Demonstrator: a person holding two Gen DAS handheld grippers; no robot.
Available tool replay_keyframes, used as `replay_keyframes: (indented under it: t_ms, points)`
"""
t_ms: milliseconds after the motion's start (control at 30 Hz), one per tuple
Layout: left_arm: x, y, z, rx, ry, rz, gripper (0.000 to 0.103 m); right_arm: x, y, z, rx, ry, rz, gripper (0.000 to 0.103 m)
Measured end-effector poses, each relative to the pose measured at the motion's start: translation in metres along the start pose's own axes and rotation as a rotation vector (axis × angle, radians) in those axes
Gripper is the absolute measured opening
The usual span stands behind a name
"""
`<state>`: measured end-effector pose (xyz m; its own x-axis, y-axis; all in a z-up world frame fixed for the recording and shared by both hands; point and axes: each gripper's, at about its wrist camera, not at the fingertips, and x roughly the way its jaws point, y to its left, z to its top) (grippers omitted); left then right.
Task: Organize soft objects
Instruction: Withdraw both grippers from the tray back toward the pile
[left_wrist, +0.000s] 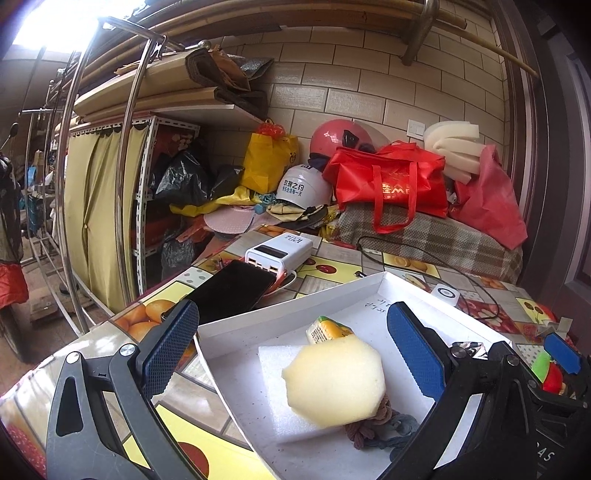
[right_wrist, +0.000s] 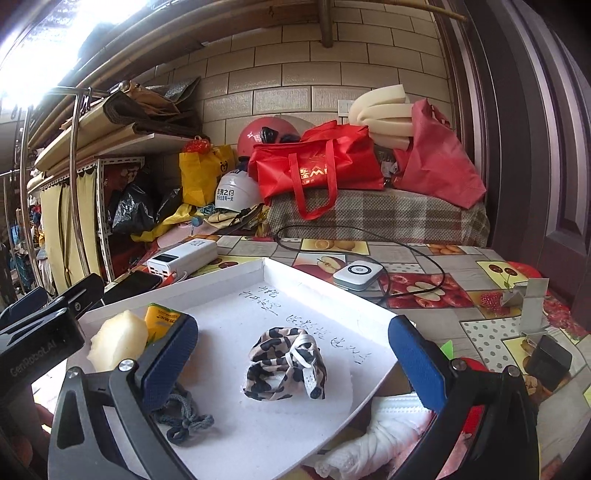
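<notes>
Half-hidden rope (left_wrist: 384, 430) (under sponge (left_wrist: 334, 384))

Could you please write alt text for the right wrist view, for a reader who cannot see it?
Open right tongs frame a crumpled leopard-print cloth lying in a white tray on a fruit-patterned table. A yellow sponge and grey cord lie at the tray's left.

**Access around the tray: partly obstructed**

The white tray (right_wrist: 295, 271) had bare floor at its far corner. A leopard-print cloth (right_wrist: 284, 363) occupied the middle; a foam chunk (right_wrist: 116, 341) and yellow packet (right_wrist: 160, 319) blocked the left. A black cable (right_wrist: 417, 249) crossed the bench (right_wrist: 491, 325) beyond.
</notes>
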<state>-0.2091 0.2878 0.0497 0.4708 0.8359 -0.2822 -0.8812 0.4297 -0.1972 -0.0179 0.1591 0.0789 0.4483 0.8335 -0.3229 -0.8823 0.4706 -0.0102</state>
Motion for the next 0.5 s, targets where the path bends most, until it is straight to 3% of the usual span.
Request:
replay_keyframes:
  t_ms: [267, 500]
  points:
    - [-0.008, -0.002, -0.002, 0.011, 0.001, -0.018, 0.103, -0.034, -0.003, -0.012, -0.015, -0.02, 0.053, 0.103]
    - [-0.018, -0.017, -0.007, 0.079, -0.011, -0.06, 0.103, -0.062, -0.015, -0.021, -0.024, -0.027, 0.075, 0.103]
